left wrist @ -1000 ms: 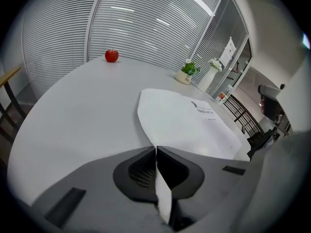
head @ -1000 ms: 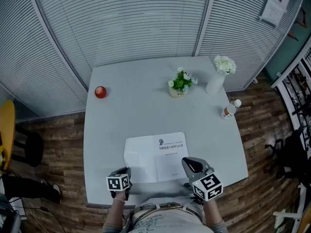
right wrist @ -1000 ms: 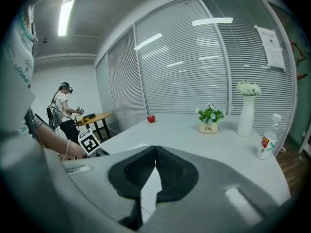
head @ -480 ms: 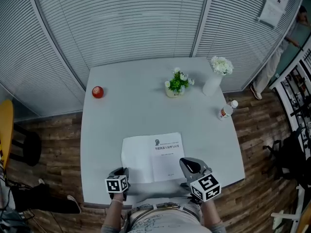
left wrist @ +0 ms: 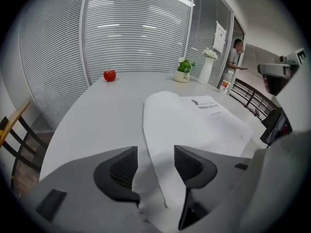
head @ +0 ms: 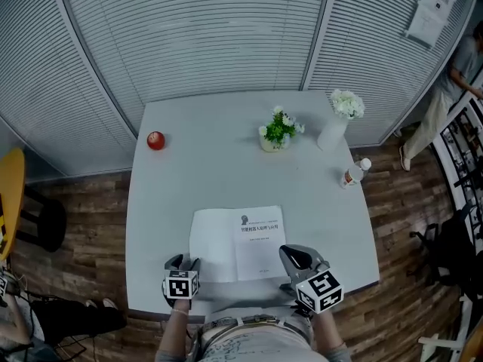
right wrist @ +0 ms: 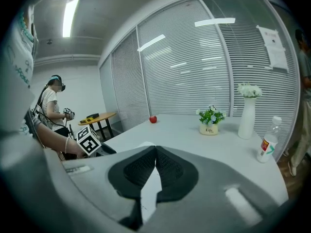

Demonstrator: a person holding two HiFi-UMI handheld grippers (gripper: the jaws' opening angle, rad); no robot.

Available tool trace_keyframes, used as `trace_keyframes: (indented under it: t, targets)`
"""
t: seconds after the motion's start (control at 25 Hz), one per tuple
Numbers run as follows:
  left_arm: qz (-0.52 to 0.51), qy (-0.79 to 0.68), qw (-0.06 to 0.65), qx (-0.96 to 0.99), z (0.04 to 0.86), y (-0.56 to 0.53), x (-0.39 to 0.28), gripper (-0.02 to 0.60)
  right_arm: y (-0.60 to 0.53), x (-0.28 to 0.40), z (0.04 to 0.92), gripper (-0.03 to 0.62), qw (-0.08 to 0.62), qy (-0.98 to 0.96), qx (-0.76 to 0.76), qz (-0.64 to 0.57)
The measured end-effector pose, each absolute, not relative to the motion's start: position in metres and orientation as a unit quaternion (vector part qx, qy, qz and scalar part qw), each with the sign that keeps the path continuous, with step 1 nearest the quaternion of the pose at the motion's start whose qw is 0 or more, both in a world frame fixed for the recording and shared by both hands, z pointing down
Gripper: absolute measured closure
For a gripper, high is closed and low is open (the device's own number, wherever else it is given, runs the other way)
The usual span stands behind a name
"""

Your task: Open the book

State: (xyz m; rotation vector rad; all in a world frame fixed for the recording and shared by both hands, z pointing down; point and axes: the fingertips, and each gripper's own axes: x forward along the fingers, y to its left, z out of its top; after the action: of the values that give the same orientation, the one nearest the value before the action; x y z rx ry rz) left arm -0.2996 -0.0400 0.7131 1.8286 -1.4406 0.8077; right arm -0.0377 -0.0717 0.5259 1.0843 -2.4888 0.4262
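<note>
The book [head: 256,241] lies near the table's front edge, its printed page facing up. Its white cover leaf [head: 211,246] is turned out to the left and still bulges a little. In the left gripper view this leaf [left wrist: 163,130] runs between the jaws of my left gripper [left wrist: 154,164]. Those jaws are opening, and the pads stand clear of the paper. In the head view my left gripper [head: 183,263] is at the leaf's near left corner. My right gripper [head: 293,256] sits at the book's near right corner. Its jaws [right wrist: 156,166] are shut, with a strip of the book [right wrist: 150,191] showing below them.
A red apple [head: 155,140] lies at the table's far left. A small potted plant [head: 278,130], a white vase of flowers [head: 336,124] and a bottle [head: 355,172] stand at the far right. The table edge [head: 226,308] is just below both grippers. A person [head: 447,89] walks beyond the table's right side.
My left gripper's jaws, shut on the cover leaf before, have spread apart and rolled slightly. The leaf has settled lower to the left. The right gripper has stayed put.
</note>
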Motion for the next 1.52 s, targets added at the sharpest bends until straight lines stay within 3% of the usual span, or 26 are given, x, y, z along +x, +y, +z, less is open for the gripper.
trace_keyframes:
  t: [0.56,1.12,1.52]
  targets:
    - [0.234,-0.503,0.32,0.768,0.656,-0.056,-0.237,0.345,-0.072,-0.034,0.522,0.589,0.193,-0.893,0.382,0.138]
    - [0.171,-0.434,0.293,0.835,0.601,-0.056,-0.156,0.574,-0.071,-0.028,0.52,0.589,0.206,-0.895,0.377,0.118]
    - [0.116,-0.401,0.277,0.865,0.558,-0.051,-0.117,0.583,-0.064,-0.029,0.516,0.589,0.202,-0.898,0.378,0.101]
